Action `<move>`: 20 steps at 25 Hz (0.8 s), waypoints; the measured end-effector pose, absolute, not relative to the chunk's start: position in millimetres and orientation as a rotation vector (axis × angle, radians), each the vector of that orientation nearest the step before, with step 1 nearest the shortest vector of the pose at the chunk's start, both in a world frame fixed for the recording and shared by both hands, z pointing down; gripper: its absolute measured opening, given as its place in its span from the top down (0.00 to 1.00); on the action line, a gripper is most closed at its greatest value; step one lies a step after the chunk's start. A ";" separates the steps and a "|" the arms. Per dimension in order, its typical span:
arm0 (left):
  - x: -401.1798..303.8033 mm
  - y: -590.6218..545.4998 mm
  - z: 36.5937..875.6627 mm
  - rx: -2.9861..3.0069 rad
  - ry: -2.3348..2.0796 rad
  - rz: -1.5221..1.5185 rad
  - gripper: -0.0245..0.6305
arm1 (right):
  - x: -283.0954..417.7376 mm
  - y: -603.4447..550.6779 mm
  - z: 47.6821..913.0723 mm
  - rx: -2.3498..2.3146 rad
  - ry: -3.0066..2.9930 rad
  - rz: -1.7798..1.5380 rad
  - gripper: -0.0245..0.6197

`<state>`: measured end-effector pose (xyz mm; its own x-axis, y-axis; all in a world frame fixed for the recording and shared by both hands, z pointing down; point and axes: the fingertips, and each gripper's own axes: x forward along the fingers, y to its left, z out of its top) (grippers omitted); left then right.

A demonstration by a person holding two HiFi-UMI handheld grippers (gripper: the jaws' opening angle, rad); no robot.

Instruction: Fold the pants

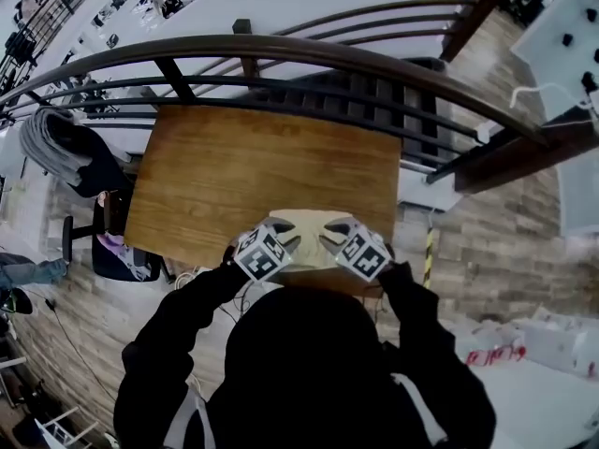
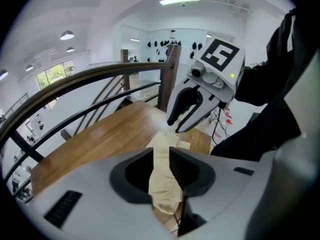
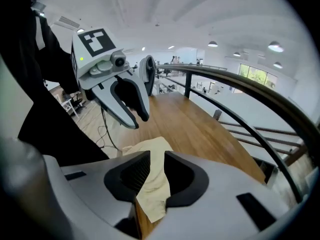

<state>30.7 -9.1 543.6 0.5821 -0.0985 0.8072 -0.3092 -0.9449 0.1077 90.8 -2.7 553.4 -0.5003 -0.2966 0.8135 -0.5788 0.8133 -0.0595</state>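
Near the front edge of the wooden surface (image 1: 234,176), the tan pants (image 1: 307,235) are seen as a small folded bundle, with one corner apparently drooping over that edge. The fingers of the left gripper (image 2: 161,159) and the right gripper (image 3: 156,166) are held apart above the cloth, with nothing clamped. Folding is judged nearly or fully done, with a final tidy left at most.

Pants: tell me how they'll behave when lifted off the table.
The pants are probably floppy: the thin tan cloth lies creased and seems to droop past the table edge. Likely light too, and the folded layers could slip apart if lifted by one edge.
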 end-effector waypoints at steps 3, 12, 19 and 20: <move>32.1 -28.6 528.3 2.587 -0.462 1.178 0.90 | 90.4 -17.5 532.4 0.776 -2.199 0.452 0.85; 42.9 -74.8 465.0 2.563 -0.757 0.720 0.96 | 97.4 -64.4 470.1 1.229 -2.441 0.546 0.96; 40.3 -97.3 427.7 2.569 -0.942 0.488 0.96 | 110.5 -83.9 424.5 1.553 -2.521 0.579 0.96; 39.5 -98.3 425.2 2.569 -0.959 0.468 0.96 | 111.0 -84.4 422.2 1.570 -2.522 0.570 0.96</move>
<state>39.5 -98.3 425.2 0.7151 -0.5572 0.4221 -0.6756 -0.7058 0.2129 111.0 -84.4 422.2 -0.4562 -0.8408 0.2914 -0.8844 0.3923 -0.2528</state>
